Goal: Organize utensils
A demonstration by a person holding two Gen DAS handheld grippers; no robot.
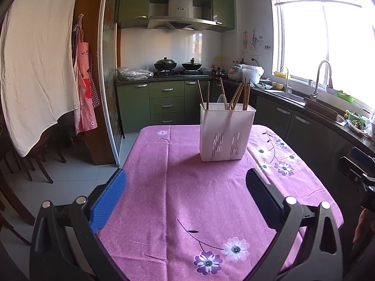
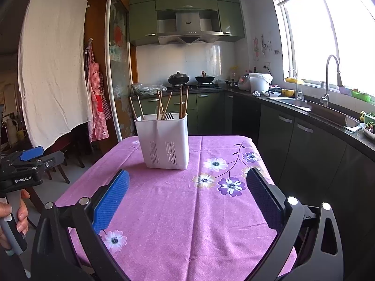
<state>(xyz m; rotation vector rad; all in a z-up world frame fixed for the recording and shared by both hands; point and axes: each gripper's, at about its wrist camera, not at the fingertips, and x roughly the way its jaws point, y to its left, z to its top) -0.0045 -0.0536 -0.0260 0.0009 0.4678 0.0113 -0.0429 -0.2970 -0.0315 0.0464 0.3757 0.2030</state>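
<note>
Chopsticks [image 1: 235, 96] in holder [image 1: 226, 138] — on table [image 1: 187, 199]

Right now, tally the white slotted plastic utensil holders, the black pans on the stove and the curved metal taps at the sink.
white slotted plastic utensil holder: 1
black pans on the stove: 2
curved metal taps: 2
Total: 5

Left tongs [image 1: 186, 194] held wide apart above the pink floral cloth of the bench [image 1: 178, 201], nothing between them. Beyond them, a white utensil holder [image 1: 226, 135] stands upright, containing wooden chopsticks [image 1: 236, 96].
</note>
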